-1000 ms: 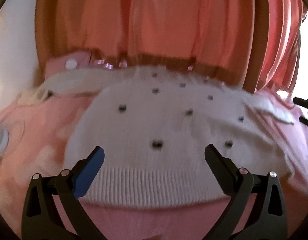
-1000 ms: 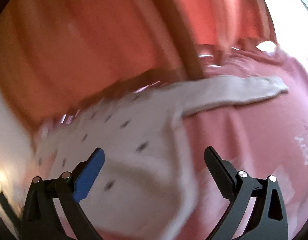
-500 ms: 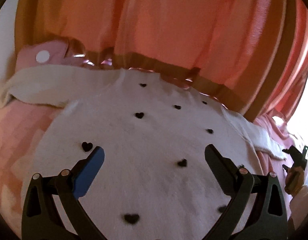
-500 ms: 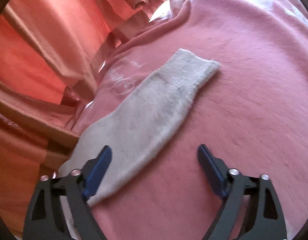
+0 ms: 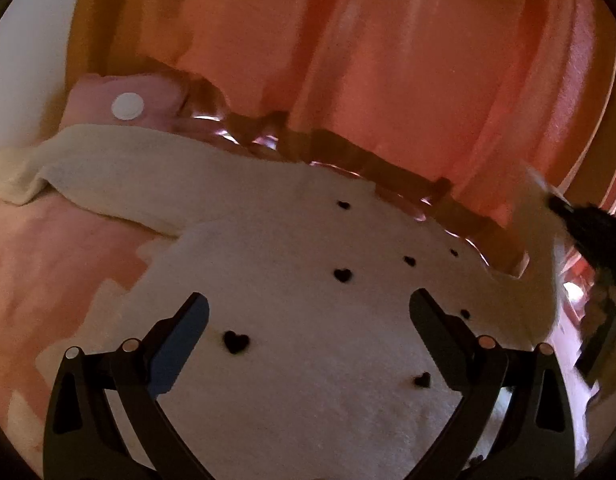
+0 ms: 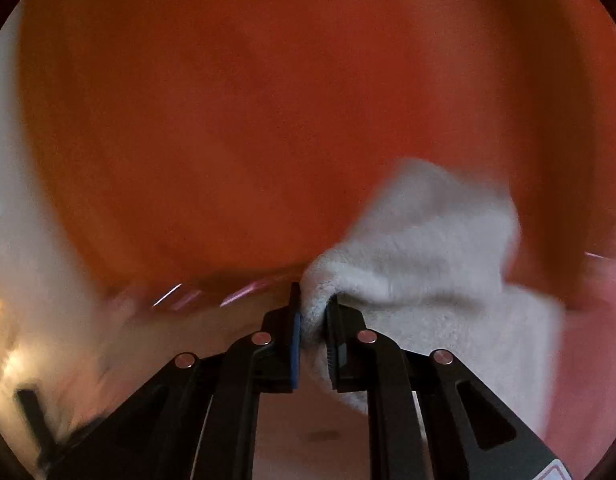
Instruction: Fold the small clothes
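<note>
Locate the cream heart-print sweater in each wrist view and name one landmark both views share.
Left wrist view: the sweater fills the lower centre, spread on the pink cover, one sleeve reaching left.
Right wrist view: only a sleeve shows, right of centre, its fold between the closing jaws of the right hand-held gripper.
Shared landmark: the orange curtain behind.

Left tool (image 5: 308, 312): black angular fingers, blue pad, silver rivets. Right tool (image 6: 312, 308): same black, blue-edged pad.
</note>
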Motion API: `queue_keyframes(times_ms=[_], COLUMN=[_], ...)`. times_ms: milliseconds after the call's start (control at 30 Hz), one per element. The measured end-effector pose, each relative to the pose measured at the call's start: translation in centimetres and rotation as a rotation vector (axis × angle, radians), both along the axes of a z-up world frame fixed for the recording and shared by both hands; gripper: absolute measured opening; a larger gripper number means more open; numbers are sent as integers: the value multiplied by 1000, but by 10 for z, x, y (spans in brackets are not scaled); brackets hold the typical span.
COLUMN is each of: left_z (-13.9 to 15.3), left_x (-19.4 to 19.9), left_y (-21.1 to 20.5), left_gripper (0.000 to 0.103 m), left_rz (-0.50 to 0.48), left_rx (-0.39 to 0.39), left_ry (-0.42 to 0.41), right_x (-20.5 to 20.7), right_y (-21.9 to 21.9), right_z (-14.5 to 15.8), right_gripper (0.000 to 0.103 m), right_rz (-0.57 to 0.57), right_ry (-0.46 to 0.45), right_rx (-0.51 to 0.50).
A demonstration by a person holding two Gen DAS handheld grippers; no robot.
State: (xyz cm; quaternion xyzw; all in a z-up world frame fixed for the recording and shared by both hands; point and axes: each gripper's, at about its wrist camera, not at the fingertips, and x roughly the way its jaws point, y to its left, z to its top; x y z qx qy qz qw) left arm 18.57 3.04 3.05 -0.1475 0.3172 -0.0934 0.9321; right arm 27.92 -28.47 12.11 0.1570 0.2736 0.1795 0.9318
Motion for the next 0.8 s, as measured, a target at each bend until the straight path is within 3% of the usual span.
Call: queue_keyframes(times_ms=[67, 167, 233, 333, 467, 567, 633, 733, 800], left_z=[-2, -4, -3, -3, -9, -15, -22, -45, -43], left_x=[2, 6, 11, 23, 59, 87, 100, 118, 120], left_y=[6, 16, 23, 34, 34, 24, 21, 28, 26], left_gripper=[98, 98, 98, 98, 98, 98, 98, 98, 94], left_rz=[7, 18, 16, 32, 27, 41, 58, 79, 91], left_rx=[6, 20, 12, -28, -123, -123, -139, -298, -292], left_ry=[7, 12, 23, 47, 123, 154, 184, 261, 232], right_x=[9, 3, -9, -47, -81, -82, -75, -56, -47], right_y=[67, 99, 83, 19, -38, -66, -73, -75, -77], right_z=[-24, -51, -57, -62, -81, -101, -110, -119, -124], right_gripper=[20, 22, 36, 55, 58, 58, 58, 59, 59], right_rz=[118, 127, 63, -134, -310, -370, -377, -382, -390], right_ry=[68, 142, 174, 253, 360, 428, 435, 434, 412], right_rx=[-61, -143, -142, -43, 59, 119, 149, 196, 234])
